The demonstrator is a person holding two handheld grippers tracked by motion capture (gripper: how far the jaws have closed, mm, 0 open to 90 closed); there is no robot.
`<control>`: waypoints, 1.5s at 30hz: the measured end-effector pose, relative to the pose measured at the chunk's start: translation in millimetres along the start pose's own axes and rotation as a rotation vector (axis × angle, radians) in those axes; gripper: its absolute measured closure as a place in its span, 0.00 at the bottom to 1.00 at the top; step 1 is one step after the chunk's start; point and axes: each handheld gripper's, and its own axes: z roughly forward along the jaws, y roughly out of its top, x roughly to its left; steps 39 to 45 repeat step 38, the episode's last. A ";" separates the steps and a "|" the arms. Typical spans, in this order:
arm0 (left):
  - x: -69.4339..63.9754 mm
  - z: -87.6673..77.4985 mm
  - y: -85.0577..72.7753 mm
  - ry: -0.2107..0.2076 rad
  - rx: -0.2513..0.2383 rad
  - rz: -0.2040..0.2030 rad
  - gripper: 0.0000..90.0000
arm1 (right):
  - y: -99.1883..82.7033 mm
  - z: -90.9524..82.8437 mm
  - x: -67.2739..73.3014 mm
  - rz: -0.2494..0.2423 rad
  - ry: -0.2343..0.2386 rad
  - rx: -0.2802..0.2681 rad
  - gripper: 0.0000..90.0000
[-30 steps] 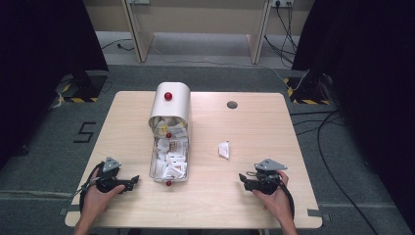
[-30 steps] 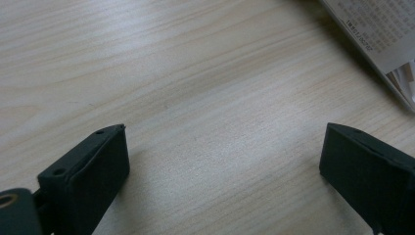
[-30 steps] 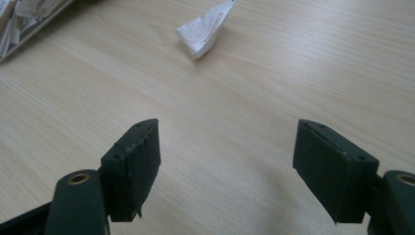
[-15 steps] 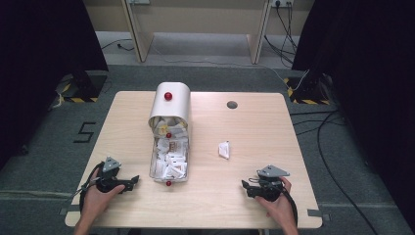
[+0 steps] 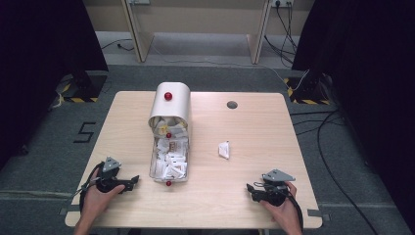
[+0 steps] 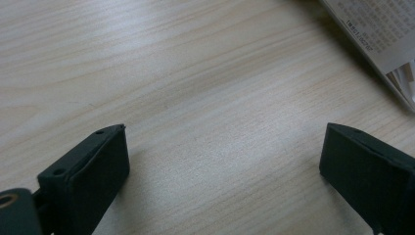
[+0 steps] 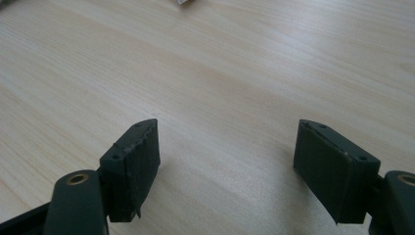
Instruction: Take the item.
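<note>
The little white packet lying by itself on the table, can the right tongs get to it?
Probably yes. The right tongs are open, and bare table lies between them and the white packet.

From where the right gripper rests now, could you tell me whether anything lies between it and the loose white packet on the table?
Nothing visible does. The right gripper sits near the table's near edge, fingers apart, and the packet lies farther in and a little toward the box. Only bare wood shows between them. The box stands off to the side, out of that line.
</note>
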 end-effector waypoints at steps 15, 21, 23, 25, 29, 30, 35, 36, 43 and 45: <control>0.0 0.0 0.0 0.000 0.000 0.000 0.04 | -9.0 -8.5 0.7 -0.029 -0.018 0.037 0.19; -0.1 0.0 0.0 0.000 0.000 0.000 0.04 | -8.8 -8.0 0.7 -0.030 -0.018 0.041 0.17; 0.0 0.0 0.0 0.000 0.000 0.000 0.04 | -8.8 -8.0 0.7 -0.030 -0.018 0.041 0.17; 0.0 0.0 0.0 0.000 0.000 0.000 0.04 | -8.6 -7.9 0.8 -0.027 -0.017 0.042 0.17; 0.0 0.0 0.0 0.000 0.000 0.000 0.04 | -8.6 -7.9 0.8 -0.027 -0.017 0.042 0.17; 0.0 0.0 0.0 0.000 0.000 0.000 0.04 | -8.6 -7.9 0.8 -0.027 -0.017 0.042 0.17; 0.0 0.0 0.0 0.000 0.000 0.000 0.04 | -8.5 -7.8 0.8 -0.027 -0.017 0.042 0.17; 0.0 0.0 0.0 0.000 0.000 0.000 0.04 | -8.5 -7.8 0.8 -0.027 -0.017 0.042 0.17; 0.0 0.0 0.0 0.000 0.000 0.000 0.04 | -8.6 -7.7 0.6 -0.029 -0.017 0.042 0.17; 0.0 0.0 0.0 0.000 0.000 0.000 0.04 | -8.6 -7.7 0.6 -0.029 -0.017 0.042 0.17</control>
